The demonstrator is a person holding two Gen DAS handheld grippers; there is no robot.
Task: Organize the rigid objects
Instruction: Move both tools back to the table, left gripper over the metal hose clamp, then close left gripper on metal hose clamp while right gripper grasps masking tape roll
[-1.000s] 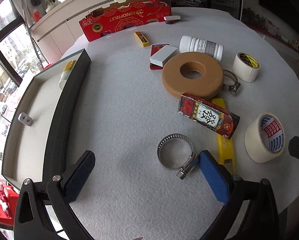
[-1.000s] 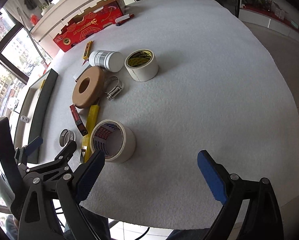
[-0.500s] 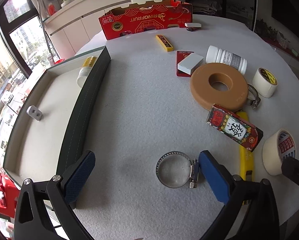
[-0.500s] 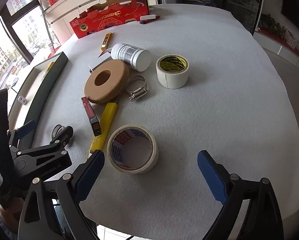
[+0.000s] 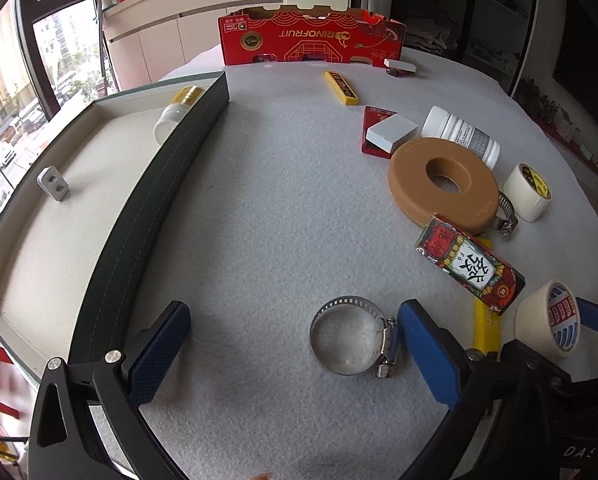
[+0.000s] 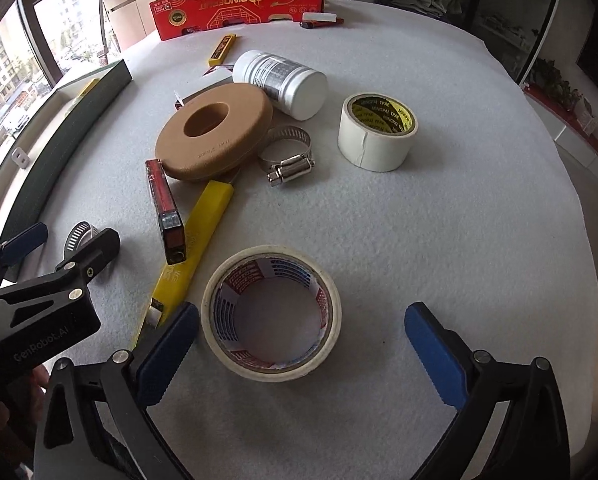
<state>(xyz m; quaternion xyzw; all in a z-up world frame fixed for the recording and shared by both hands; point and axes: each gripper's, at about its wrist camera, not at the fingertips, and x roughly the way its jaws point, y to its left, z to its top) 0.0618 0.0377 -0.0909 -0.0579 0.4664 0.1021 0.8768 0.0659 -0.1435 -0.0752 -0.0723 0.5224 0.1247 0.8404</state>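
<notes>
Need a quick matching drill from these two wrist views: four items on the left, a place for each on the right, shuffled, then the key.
Items:
1. grey metal block
2. tan foam ring
3. tape roll with red and blue print
4. hose clamp

Places:
A. between the opening pads of the right gripper
B. inside the tray
C. between the left gripper pads, beside the right-hand one
D. over the end of the yellow utility knife

Pairs: 1-B, 2-D, 3-A, 4-C
</notes>
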